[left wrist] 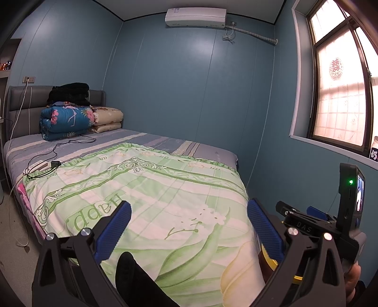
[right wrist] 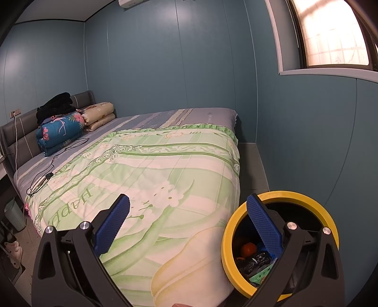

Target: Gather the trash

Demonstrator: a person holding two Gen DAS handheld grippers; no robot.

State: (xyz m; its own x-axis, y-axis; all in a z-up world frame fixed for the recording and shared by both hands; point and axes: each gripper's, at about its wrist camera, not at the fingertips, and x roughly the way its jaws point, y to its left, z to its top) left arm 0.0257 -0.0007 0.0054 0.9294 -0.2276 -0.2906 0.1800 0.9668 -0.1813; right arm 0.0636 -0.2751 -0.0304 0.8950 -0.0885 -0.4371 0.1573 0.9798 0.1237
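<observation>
**Bedroom, foot of bed: both grippers released, trash bin at the bed's near right corner**

- Left gripper (left wrist: 189, 223): jaws released, spread wide, nothing between them; poised over the near end of the bed.
- Right gripper (right wrist: 187, 218): jaws released, spread wide, holding nothing. Its right finger overlaps the bin's mouth in the right wrist view; whether it touches the rim cannot be told.
- Trash bin (right wrist: 329, 212): round, yellow rim, dark interior; stands just beside the bed's near right corner, between bed and blue wall. Contents: an orange fruit (right wrist: 248, 249), dark crumpled wrappers (right wrist: 254, 261), a green packet (right wrist: 261, 275).
- Bed (left wrist: 208, 151): grey-striped sheet, green floral quilt (left wrist: 165, 189) spread over its near half.
- Head end of bed: blue flowered rolled quilt (left wrist: 66, 121), beige folded quilt (left wrist: 107, 120) just beside it, black clothing (left wrist: 69, 93) piled on top.
- Left edge of bed: black charger and cables (left wrist: 55, 163).
- Walls: air conditioner (left wrist: 195, 17) high up, window (left wrist: 340, 94) at right.
</observation>
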